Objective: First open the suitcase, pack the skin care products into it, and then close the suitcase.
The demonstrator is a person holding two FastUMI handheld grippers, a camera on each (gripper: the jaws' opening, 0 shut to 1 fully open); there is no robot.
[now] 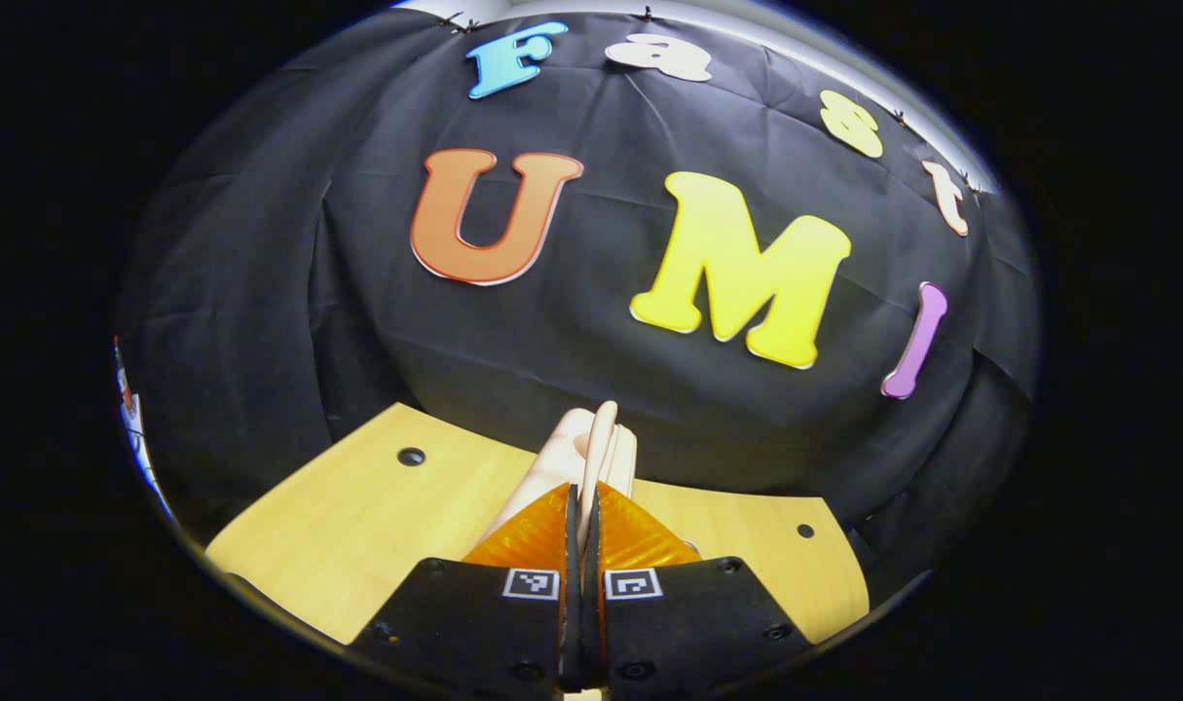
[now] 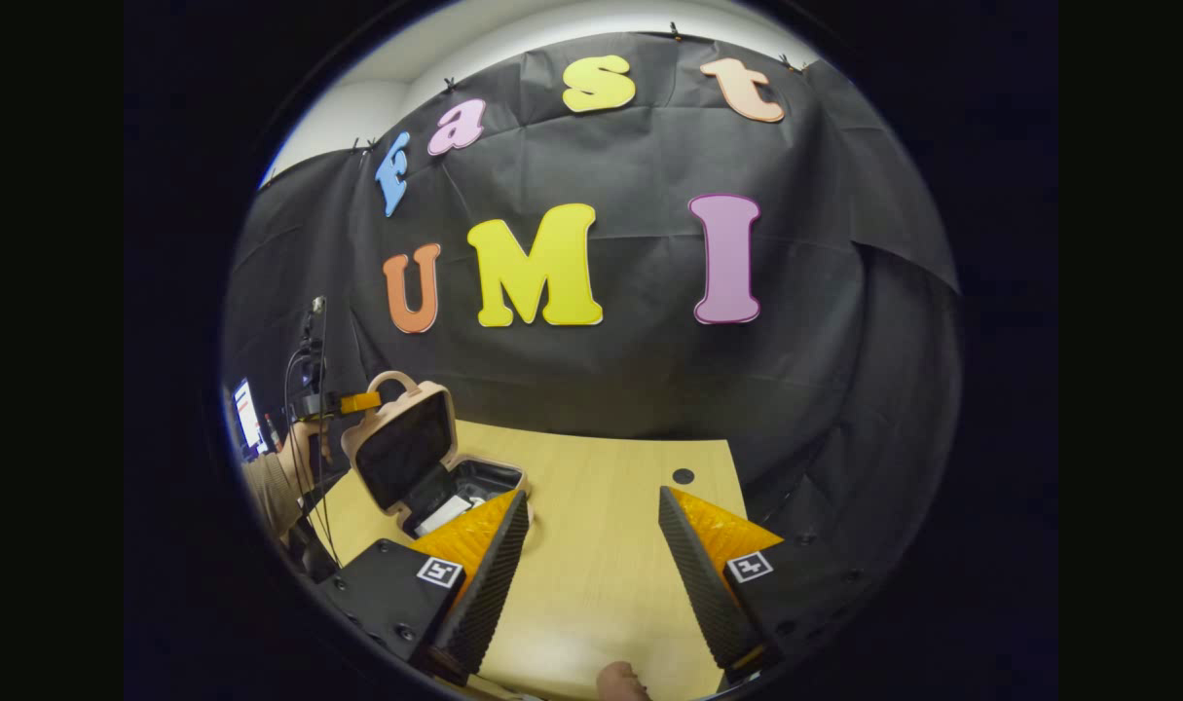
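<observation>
Suitcase is seen open at the desk's left edge, lid upright and clamped at its rim by the left gripper, white items lying in its tray, while the right gripper, fingers apart, is held over bare desk.

Suitcase lid: in the left gripper view the pale beige hard-shell suitcase lid shows edge-on, its lower part hidden behind the left gripper; whether both fingers press it cannot be told.
Case contents: in the right gripper view the small white item in the black-lined suitcase tray is too small to identify, and the tray's near corner is hidden by a finger.
Person's hand: the hand is cut off at the bottom edge.
Screen: the lit monitor at far left is cut off and blurred.
</observation>
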